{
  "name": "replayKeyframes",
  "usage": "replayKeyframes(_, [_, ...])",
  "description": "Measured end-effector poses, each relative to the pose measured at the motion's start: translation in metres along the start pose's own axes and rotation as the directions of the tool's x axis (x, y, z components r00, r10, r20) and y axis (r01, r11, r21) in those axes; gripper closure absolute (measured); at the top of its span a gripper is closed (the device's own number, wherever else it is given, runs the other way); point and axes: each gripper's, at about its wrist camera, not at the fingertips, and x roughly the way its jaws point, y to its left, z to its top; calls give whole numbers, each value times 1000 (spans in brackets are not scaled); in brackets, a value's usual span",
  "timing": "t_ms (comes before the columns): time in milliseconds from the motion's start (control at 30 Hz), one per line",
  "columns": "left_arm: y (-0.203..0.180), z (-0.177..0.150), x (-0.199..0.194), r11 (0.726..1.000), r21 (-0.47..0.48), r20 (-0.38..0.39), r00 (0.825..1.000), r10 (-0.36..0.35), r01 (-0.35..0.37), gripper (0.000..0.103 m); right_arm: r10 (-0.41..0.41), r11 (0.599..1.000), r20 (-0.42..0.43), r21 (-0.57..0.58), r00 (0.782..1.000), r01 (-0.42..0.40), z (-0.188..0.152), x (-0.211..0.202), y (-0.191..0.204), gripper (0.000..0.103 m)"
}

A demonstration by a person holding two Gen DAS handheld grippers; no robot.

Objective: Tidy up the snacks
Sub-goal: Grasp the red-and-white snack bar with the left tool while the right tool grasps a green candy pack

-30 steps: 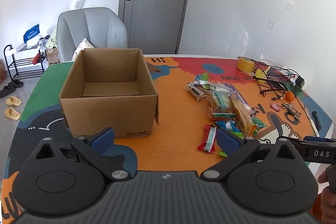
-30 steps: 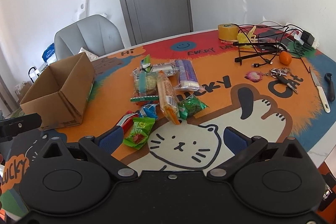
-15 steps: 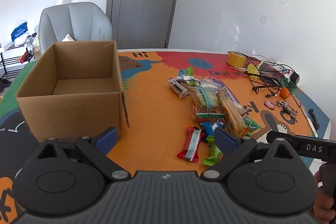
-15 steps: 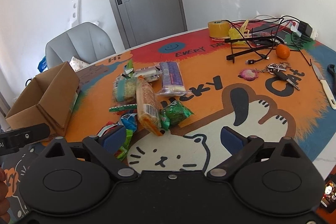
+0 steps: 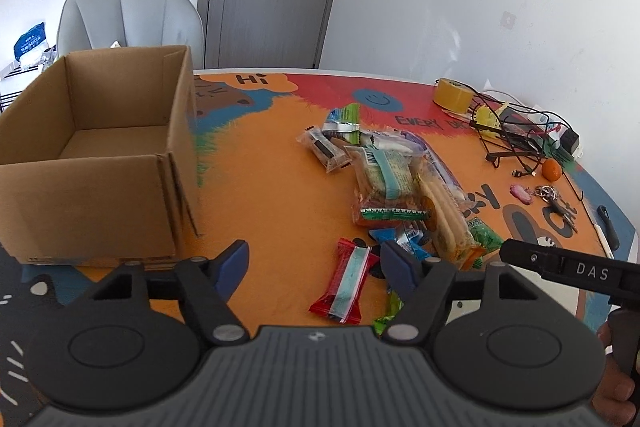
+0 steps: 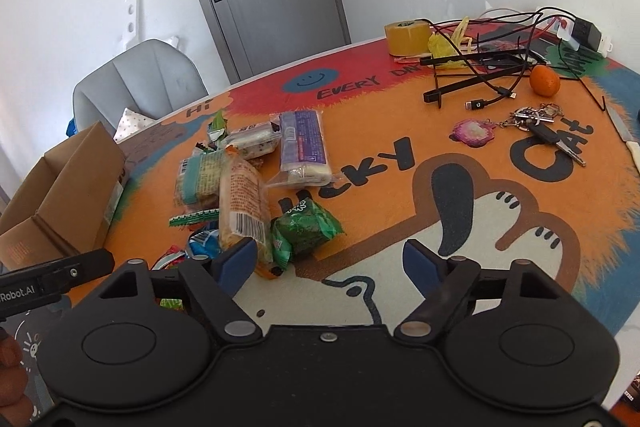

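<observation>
Both tools are spread wide and hold nothing: the left tool [image 5: 314, 259] hangs over the counter [image 5: 260, 163] with the cardboard box [image 5: 96, 155] ahead to its left. The snack pile [image 6: 248, 183] lies just ahead-left of the right tool [image 6: 330, 261], whose left finger sits beside the orange packet [image 6: 242, 203].

Both tongs [image 5: 314, 259] [image 6: 330, 261] are matte black with blue fingertip pads [image 5: 234, 261], round silver pivot screws and white lettering.

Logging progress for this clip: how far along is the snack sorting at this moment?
Nothing looks done: the cardboard box shows only its bare bottom. Nothing is in hand; the left gripper and right gripper are both open and hold nothing. Everything is left: the snack pile, including the red packet and green packet, lies on the table.
</observation>
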Motion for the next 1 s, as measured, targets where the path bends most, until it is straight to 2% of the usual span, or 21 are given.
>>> replayKeyframes(133, [-7, -1, 12, 1000, 5, -19, 1000, 0, 0, 37, 8, 1000, -5, -4, 1000, -8, 3, 8, -3, 30])
replayKeyframes(367, [-13, -4, 35, 1000, 3, -67, 998, 7, -6, 46, 28, 1000, -20, 3, 999, -28, 7, 23, -7, 31])
replayKeyframes(433, [-14, -6, 41, 1000, 1, -87, 996, 3, -3, 52, 38, 999, -26, 7, 999, -38, 7, 27, -8, 32])
replayKeyframes(600, [-18, -7, 47, 1000, 17, -86, 996, 12, -11, 55, 54, 999, -40, 3, 998, -54, 9, 36, -6, 32])
replayKeyframes(700, [-20, -8, 48, 999, 31, -82, 996, 25, -23, 69, 46, 999, -45, -6, 998, -47, 9, 42, -3, 32])
replayKeyframes(733, [-20, -8, 48, 999, 36, -80, 996, 34, -31, 80, 47, 999, -46, -7, 998, -47, 9, 43, -3, 32])
replayKeyframes(800, [-19, -8, 47, 999, 34, -80, 996, 34, -32, 84, 44, 999, -46, -8, 998, -45, 10, 46, 0, 32])
replayKeyframes(867, [-17, -6, 47, 999, 22, -85, 996, 30, -28, 84, 39, 999, -42, -21, 998, -40, 9, 47, 3, 40])
replayKeyframes(900, [-16, -6, 46, 999, 17, -85, 996, 32, -31, 84, 35, 999, -42, -32, 999, -36, 8, 47, 5, 49])
replayKeyframes(933, [-15, -5, 45, 999, 13, -79, 996, 34, -33, 84, 33, 999, -41, -42, 999, -34, 8, 47, 7, 62])
replayKeyframes(1000, [-14, -5, 41, 999, 9, -66, 997, 37, -36, 84, 50, 998, -50, -37, 998, -52, 8, 46, 8, 64])
